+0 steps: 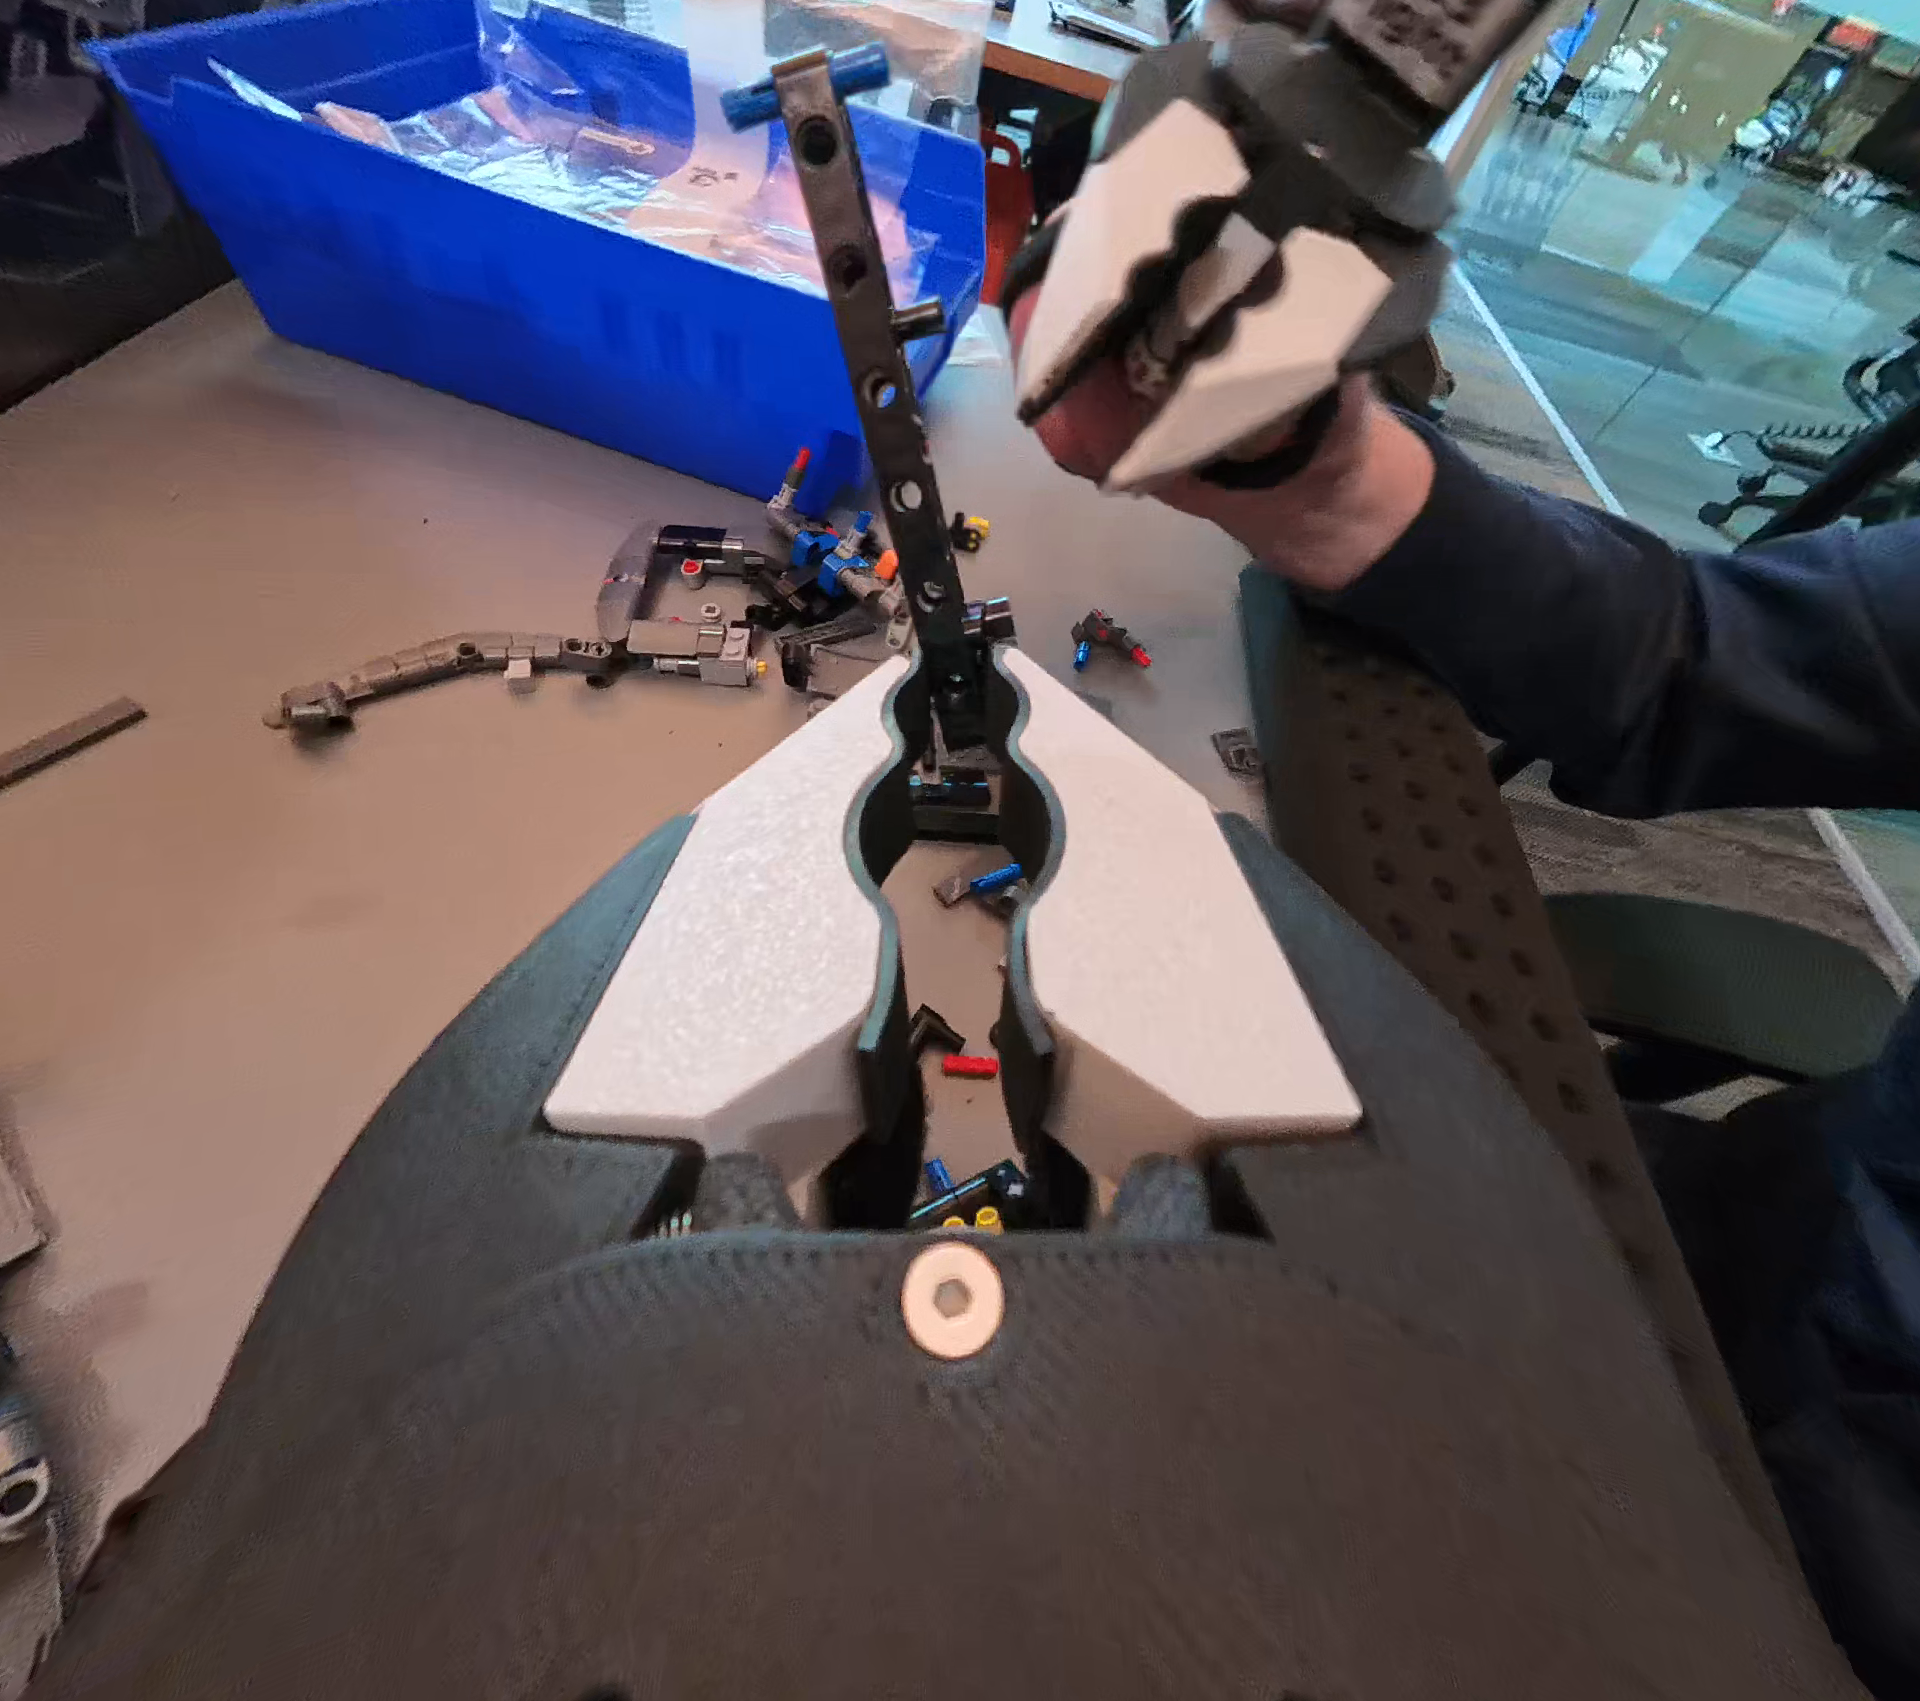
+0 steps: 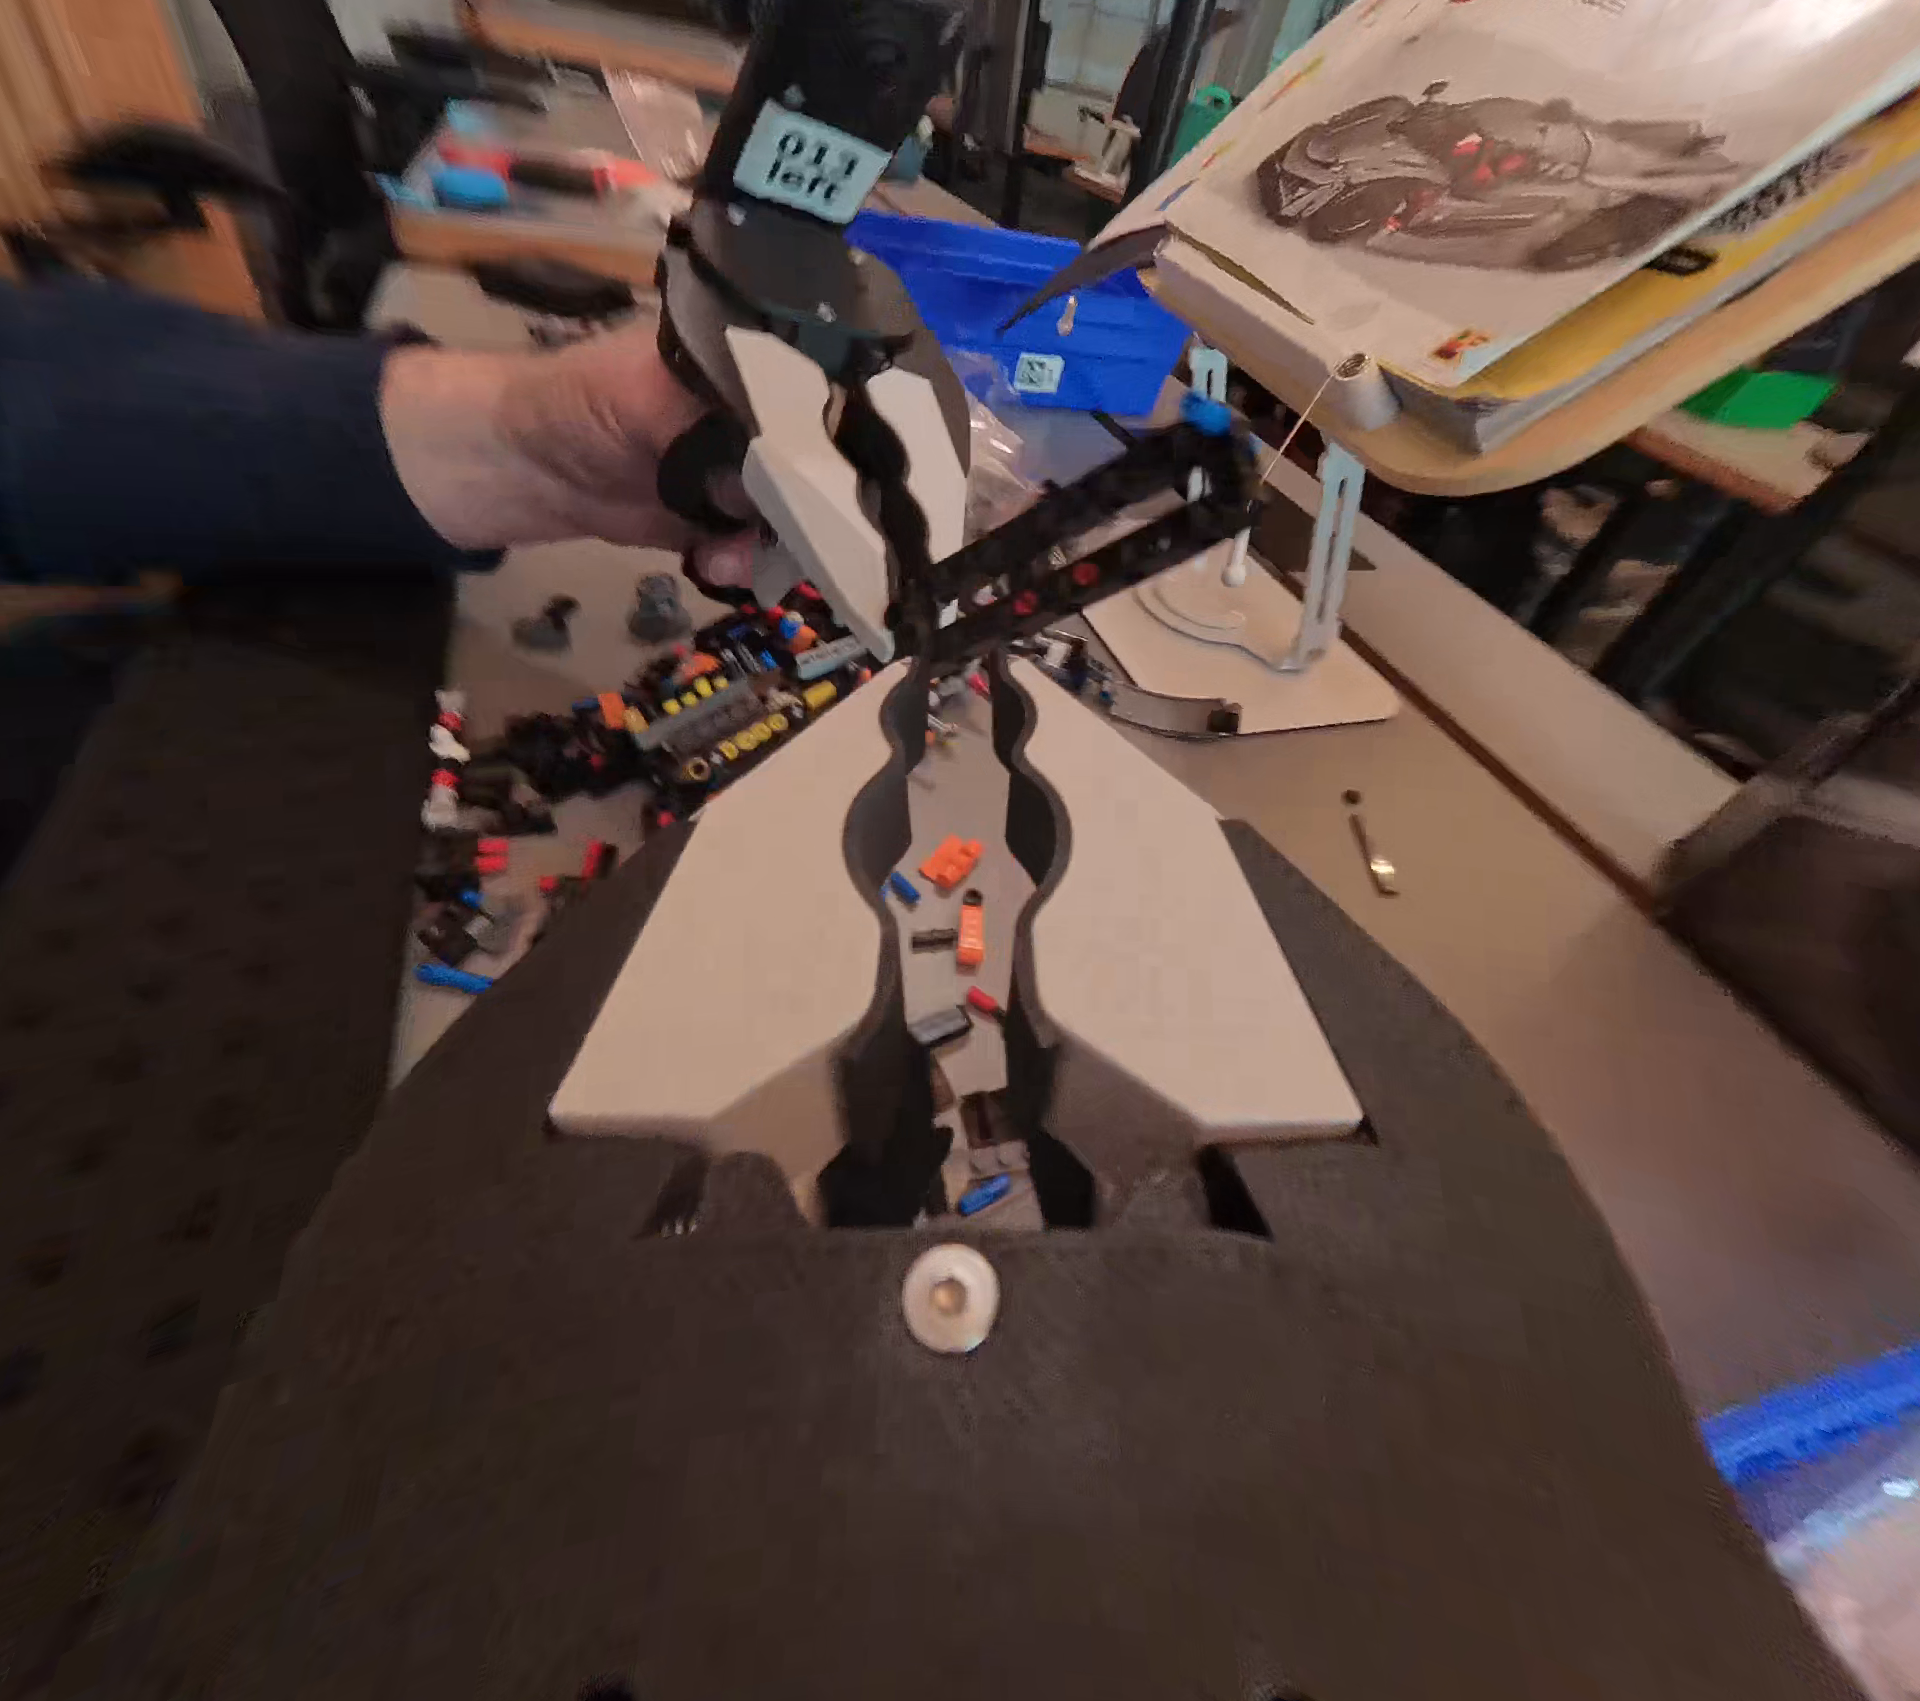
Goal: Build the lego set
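My left gripper (image 1: 951,669) is shut on the lower end of a long black holed beam (image 1: 878,363), which it holds upright above the table. A blue pin (image 1: 805,82) crosses the beam's top and a short black pin (image 1: 920,318) sticks out of its side. In the right wrist view the left gripper (image 2: 894,612) holds the same beam (image 2: 1081,539), which slants up to the right. My right gripper (image 2: 951,680) is open a little with nothing between its fingertips, close to the beam's held end. It also shows in the left wrist view (image 1: 1075,441), to the right of the beam and apart from it.
A blue bin (image 1: 468,269) with plastic bags stands at the back of the grey table. Loose parts (image 1: 810,571) and a grey sub-assembly (image 1: 447,664) lie below the beam. An instruction booklet (image 2: 1507,145) rests on a stand at right. A pile of parts (image 2: 623,737) lies at left. A chair back (image 1: 1403,820) is at right. About 5 cm separates my left fingertips from my right. The grey sub-assembly (image 1: 447,664) is about 20 cm from both grippers' fingertips.
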The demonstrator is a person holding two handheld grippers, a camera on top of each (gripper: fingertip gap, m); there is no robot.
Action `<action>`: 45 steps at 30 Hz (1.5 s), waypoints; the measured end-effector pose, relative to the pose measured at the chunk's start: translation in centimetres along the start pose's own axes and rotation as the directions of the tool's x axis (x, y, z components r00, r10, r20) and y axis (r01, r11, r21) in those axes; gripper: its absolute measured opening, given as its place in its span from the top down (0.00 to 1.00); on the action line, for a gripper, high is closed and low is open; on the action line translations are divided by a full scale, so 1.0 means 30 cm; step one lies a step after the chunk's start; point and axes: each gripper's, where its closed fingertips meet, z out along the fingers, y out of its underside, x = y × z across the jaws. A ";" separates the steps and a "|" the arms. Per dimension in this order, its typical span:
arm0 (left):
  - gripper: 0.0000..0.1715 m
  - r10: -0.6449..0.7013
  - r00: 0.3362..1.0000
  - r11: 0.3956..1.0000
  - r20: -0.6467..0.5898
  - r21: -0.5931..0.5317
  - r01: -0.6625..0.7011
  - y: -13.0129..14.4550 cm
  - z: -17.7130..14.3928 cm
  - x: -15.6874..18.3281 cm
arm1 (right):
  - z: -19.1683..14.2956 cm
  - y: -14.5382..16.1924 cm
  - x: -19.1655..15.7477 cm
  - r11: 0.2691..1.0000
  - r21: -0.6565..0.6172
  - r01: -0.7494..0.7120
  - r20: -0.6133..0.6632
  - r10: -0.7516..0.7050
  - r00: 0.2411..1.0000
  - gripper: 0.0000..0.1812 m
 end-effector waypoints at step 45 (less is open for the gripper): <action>0.93 0.327 0.932 0.942 0.160 -0.133 -0.307 0.011 0.049 0.026 | 0.083 0.068 -0.046 0.995 -0.096 0.017 0.036 -0.013 0.999 0.97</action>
